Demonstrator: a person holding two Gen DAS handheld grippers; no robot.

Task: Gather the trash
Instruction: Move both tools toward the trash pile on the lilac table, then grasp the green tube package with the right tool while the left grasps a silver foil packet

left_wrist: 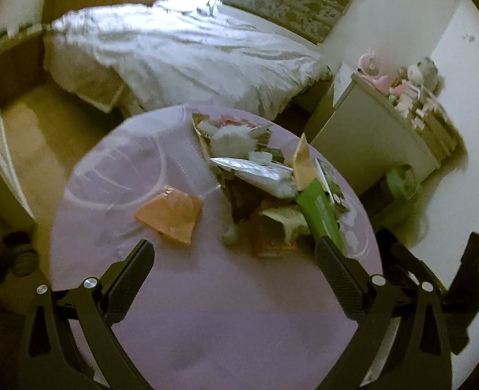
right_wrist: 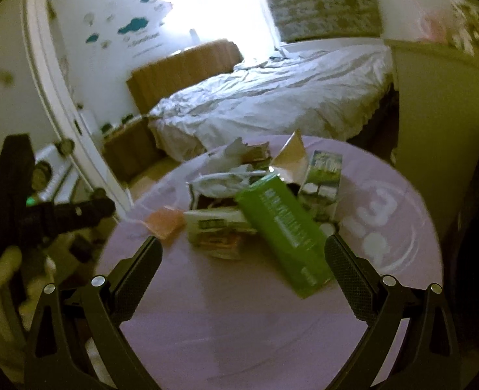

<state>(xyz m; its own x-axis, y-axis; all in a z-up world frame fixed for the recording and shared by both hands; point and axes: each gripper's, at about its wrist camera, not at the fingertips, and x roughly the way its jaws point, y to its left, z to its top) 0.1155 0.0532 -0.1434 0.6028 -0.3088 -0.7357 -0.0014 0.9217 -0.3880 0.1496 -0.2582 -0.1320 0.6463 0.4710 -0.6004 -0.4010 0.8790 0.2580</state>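
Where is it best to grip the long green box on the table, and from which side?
Grip the green box at its near lower end, across its narrow width, probably with the right gripper coming from the table's near edge: that end juts free of the pile.

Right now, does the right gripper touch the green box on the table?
Apart. The right wrist view shows the right gripper open, with the green box lying between its spread fingers; bare table shows on both sides of the box.

One green box (right_wrist: 281, 234), one orange packet (left_wrist: 169, 213), one round table (left_wrist: 207, 308), one bed (left_wrist: 181, 55)
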